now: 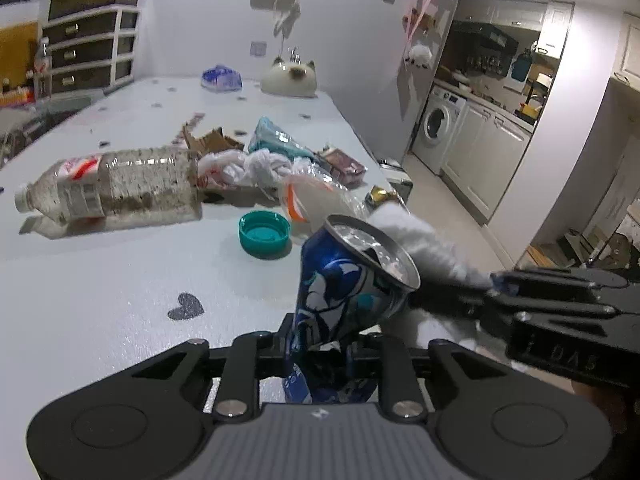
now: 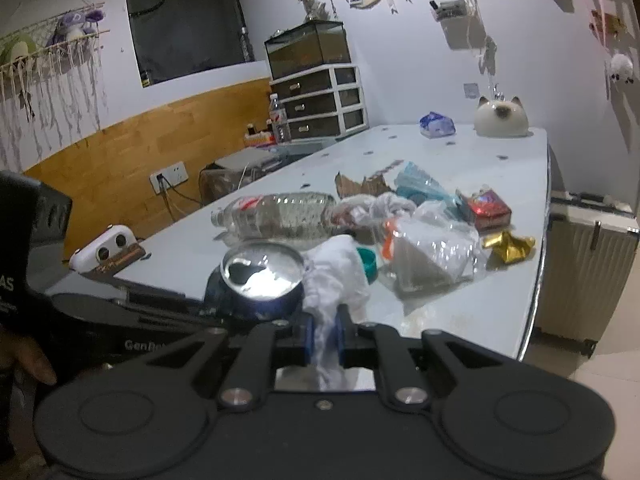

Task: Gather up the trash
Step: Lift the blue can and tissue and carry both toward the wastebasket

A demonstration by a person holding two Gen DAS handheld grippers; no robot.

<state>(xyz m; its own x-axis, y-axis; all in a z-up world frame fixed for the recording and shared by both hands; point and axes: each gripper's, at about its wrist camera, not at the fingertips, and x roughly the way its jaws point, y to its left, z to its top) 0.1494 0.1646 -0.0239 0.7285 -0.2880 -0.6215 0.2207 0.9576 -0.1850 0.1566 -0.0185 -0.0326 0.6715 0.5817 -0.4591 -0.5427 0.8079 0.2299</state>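
Left gripper [image 1: 320, 354] is pinching the crushed blue can [image 1: 344, 292] above the counter [image 1: 120, 300], right gripper [image 2: 325, 346] clamping white tissue [image 2: 340, 276] beside it; both need steady, firm squeezing while carrying binward.

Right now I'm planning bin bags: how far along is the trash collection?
Nothing visibly binned yet. In hand: left gripper clamps a crushed blue can; right gripper pinches a white tissue. Left on the table: plastic bottle, teal cap, clear bag, gold wrapper.
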